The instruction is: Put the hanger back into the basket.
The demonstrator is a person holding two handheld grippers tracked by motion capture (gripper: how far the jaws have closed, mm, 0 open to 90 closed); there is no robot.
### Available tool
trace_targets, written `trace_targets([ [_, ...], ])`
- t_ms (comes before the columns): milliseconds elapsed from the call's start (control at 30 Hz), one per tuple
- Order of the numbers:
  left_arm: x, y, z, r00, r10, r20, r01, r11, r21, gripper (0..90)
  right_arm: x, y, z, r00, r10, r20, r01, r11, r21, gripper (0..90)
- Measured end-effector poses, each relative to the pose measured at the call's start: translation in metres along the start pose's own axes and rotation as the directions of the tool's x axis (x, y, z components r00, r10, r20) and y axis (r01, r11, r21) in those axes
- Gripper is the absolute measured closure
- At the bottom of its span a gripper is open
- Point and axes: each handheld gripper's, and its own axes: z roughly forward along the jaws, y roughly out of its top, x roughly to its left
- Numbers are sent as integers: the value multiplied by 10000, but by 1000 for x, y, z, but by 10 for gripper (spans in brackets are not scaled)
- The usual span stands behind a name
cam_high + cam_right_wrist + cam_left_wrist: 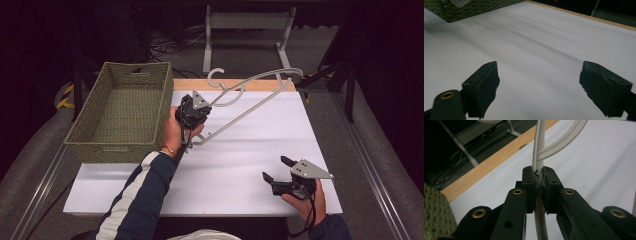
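A pale grey clothes hanger (240, 117) hangs tilted above the white table (235, 170), its hook (216, 75) toward the far edge. My left gripper (204, 111) is shut on the hanger's curved arm near its lower end, just right of the basket. In the left gripper view the hanger's thin arm (539, 150) runs up between the pads of my left gripper (538, 176), which press on it from both sides. My right gripper (274, 167) rests low at the front right of the table, open. Nothing lies between its jaws, and bare table shows between them in the right gripper view (539, 87).
A green woven basket (115, 149) stands on the table's left side, and its inside looks bare. Its corner shows in the right gripper view (474, 8) and its wall in the left gripper view (434, 215). A wooden strip (260, 85) edges the table's far side, with a metal frame (245, 22) behind it.
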Motion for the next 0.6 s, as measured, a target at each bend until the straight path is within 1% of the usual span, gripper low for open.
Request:
trace_targets([
  [167,-1,11,-13,9999,83,-142,-89,9990,-430,821,-1,0,0,10000,33,21,-33,10000,24,154],
  [300,1,18,-24,9997,-93,-216,77,9971,-760,821,-1,0,-1,10000,18,10,-18,10000,-32,154],
  [400,6,21,-33,9994,-77,-344,45,9957,-920,821,-1,0,-1,10000,18,32,-18,10000,-74,155],
  [533,16,22,-48,9984,-286,-478,233,9937,-1092,820,0,0,-1,10000,-94,31,94,9999,-93,155],
  [600,18,23,-50,9982,-304,-516,243,9931,-1150,820,0,0,-1,10000,-81,18,81,9999,-113,154],
])
